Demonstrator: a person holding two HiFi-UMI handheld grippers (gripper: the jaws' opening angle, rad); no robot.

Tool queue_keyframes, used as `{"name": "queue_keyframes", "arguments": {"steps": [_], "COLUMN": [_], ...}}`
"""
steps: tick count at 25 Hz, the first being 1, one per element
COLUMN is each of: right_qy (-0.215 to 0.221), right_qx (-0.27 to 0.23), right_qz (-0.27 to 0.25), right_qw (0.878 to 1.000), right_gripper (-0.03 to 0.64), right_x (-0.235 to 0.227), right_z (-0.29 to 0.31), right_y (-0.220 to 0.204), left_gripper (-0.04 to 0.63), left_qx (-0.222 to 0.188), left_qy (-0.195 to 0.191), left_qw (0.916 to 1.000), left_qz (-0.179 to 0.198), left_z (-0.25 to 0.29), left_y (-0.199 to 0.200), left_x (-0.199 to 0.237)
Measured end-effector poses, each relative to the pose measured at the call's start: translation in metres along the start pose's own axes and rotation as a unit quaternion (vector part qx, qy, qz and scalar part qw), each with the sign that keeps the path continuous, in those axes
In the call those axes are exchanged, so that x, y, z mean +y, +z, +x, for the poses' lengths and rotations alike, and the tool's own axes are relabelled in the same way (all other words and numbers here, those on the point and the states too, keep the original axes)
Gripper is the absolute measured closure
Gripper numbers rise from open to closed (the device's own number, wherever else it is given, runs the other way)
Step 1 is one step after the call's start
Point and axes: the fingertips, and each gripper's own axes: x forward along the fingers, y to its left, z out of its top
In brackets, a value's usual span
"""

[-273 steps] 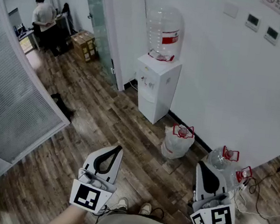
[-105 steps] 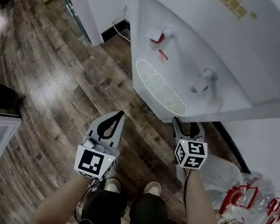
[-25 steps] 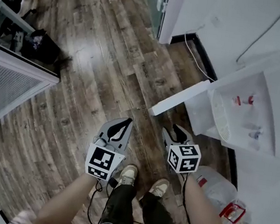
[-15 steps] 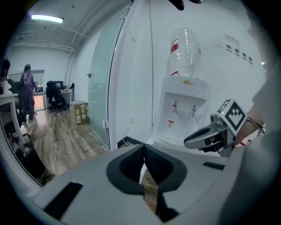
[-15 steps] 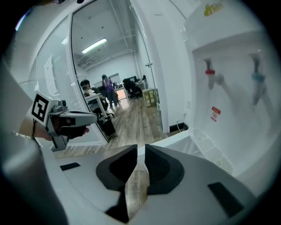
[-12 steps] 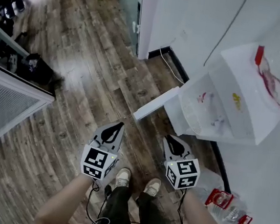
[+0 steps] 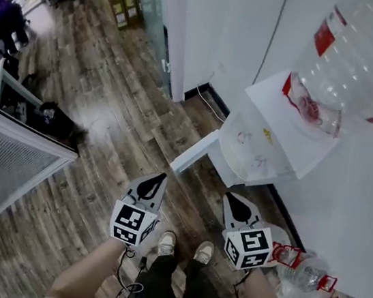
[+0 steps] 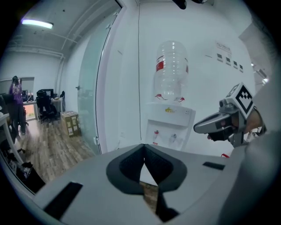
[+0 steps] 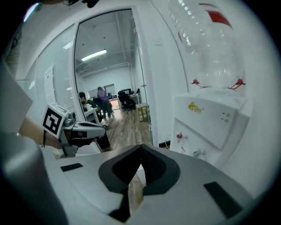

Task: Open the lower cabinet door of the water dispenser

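The left gripper (image 7: 161,176) is holding its jaws together on nothing. The right gripper (image 7: 229,196) is likewise holding its jaws together with nothing between them; they have just been closing. The lower cabinet door (image 7: 193,152) is standing swung open at 12 o'clock from both grippers and apart from them. It is projecting from the base of the white water dispenser (image 7: 282,127) at 1 o'clock. The bottle (image 7: 363,66) on top is carrying a red label (image 7: 324,35), and the dispenser front is showing a yellow logo (image 9: 196,107). Neither print is legible.
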Motion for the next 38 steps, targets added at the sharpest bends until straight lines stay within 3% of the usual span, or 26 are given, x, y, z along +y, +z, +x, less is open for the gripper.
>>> {"name": "queue_keyframes", "arguments": {"steps": [5, 15, 19, 23, 28, 35, 38], "right_qy": [-0.025, -0.088, -0.084, -0.093, -0.093, -0.083, -0.086], "right_qx": [-0.034, -0.125, -0.171, -0.213, -0.253, -0.295, -0.314], "right_qz": [0.021, 0.084, 0.044, -0.012, -0.037, -0.071, -0.079], "right_qw": [0.999, 0.985, 0.981, 0.972, 0.962, 0.949, 0.942], "right_gripper": [0.611, 0.611, 0.611, 0.611, 0.611, 0.611, 0.611], "right_x": [-0.009, -0.028, -0.011, 0.006, 0.023, 0.059, 0.069], "right_z": [-0.054, -0.180, -0.225, -0.267, -0.314, -0.364, -0.381], "right_y": [0.042, 0.126, 0.170, 0.216, 0.258, 0.301, 0.313], "left_gripper": [0.589, 0.589, 0.589, 0.589, 0.589, 0.589, 0.589], "left_qx": [-0.016, -0.068, -0.088, -0.136, -0.186, -0.232, -0.226], "left_qy": [-0.017, -0.044, -0.058, -0.072, -0.067, -0.096, -0.099], "left_qw": [0.9997, 0.9957, 0.9923, 0.9858, 0.9771, 0.9643, 0.9644], "left_qz": [-0.004, 0.046, 0.064, 0.068, 0.079, 0.084, 0.095], "left_z": [-0.021, -0.072, -0.100, -0.133, -0.172, -0.221, -0.234], "left_y": [0.046, 0.162, 0.208, 0.260, 0.317, 0.371, 0.378], "left_x": [-0.019, -0.063, -0.080, -0.097, -0.116, -0.138, -0.146]}}
